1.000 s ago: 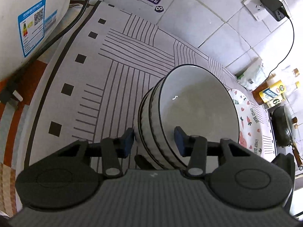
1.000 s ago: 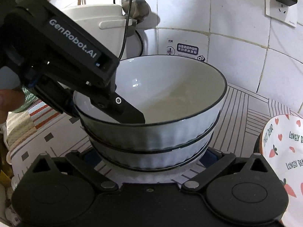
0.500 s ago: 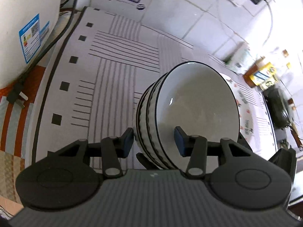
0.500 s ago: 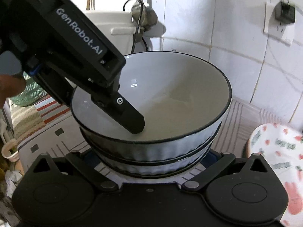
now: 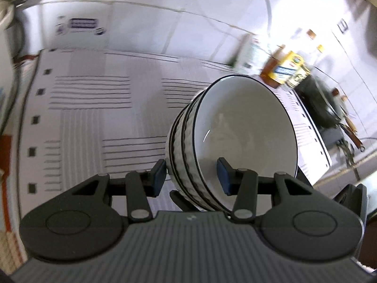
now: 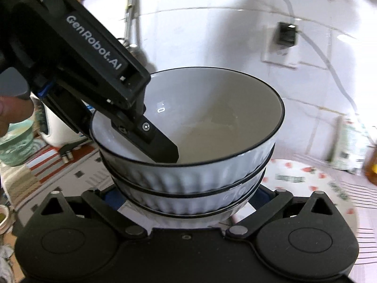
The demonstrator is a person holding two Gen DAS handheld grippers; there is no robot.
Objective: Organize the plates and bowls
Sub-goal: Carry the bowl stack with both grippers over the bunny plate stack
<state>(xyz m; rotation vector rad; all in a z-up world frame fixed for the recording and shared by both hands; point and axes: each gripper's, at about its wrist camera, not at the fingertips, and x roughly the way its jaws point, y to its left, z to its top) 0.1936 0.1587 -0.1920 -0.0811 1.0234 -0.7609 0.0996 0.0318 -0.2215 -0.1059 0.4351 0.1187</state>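
Both grippers are carrying the bowls (image 6: pixel 188 146) above the mat (image 5: pixel 94 122), the left gripper (image 5: pixel 190 174) pinching their rims, the right gripper (image 6: pixel 186 202) clamping the base, so keeping both hands moving together avoids tipping.

Both fisheye views bend straight tile lines at the edges; daylight blows out the upper right of the left view, backgrounds smear with motion blur, and small glints sit inside the stacked bowls (image 6: pixel 188 146).
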